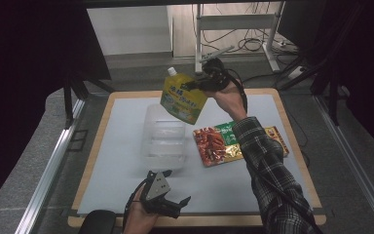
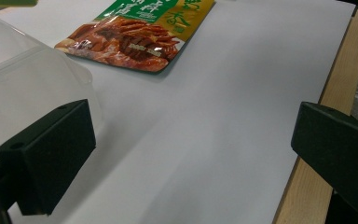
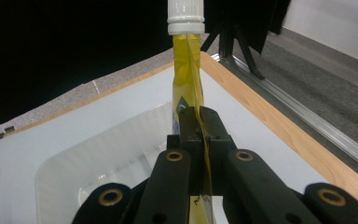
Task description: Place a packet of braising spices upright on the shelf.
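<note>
STEP: carrying pouch to tub | right claw [image 1: 191, 87] pinching yellow spouted pouch [image 1: 182, 99] mid-air, upper centre, above clear tub [image 1: 163, 139] | left claw [image 1: 174, 204] spread, idle, bottom centre of counter [image 1: 126, 204] | NEXT: likely lower the pouch into tub, then release.

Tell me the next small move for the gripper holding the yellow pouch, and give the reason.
Probably lower the yellow spouted drink pouch into the clear plastic tub. The right gripper is clamped on the pouch's edge and holds it in the air over the tub's far end, and the tub looks empty. The left gripper waits open near the table's front edge.
</note>
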A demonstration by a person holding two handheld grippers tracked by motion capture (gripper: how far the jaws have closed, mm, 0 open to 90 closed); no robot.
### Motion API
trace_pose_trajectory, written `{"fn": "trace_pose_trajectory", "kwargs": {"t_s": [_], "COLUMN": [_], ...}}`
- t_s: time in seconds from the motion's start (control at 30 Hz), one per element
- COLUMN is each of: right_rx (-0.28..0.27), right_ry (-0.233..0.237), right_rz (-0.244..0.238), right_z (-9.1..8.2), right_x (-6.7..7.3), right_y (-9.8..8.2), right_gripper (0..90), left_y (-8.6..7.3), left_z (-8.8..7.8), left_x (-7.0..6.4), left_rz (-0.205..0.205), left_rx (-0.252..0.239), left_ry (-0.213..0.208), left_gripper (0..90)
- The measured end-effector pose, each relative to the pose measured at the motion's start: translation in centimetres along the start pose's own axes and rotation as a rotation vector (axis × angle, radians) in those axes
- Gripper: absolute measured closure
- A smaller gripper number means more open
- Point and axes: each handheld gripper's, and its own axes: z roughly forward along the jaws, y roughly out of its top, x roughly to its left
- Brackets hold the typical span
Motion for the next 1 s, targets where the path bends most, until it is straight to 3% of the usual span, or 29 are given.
{"fn": "trace_pose_trajectory", "kwargs": {"t_s": [0.67,1.0], "right_rx": [0.037,0.112], "right_ry": [0.02,-0.001], "right_rz": [-0.019,-0.04], "right_z": [4.7,7.2], "right_x": [1.1,1.3], "right_y": [1.5,0.8], "right_gripper": [89.1,89.0], "left_y": [0.0,0.0], "left_z": [0.1,0.1], "left_x": [-0.3,-0.3], "left_rz": [0.008,0.011], "left_rx": [0.006,0.01], "left_ry": [-0.013,-0.013], "left_gripper": [0.0,0.0]}}
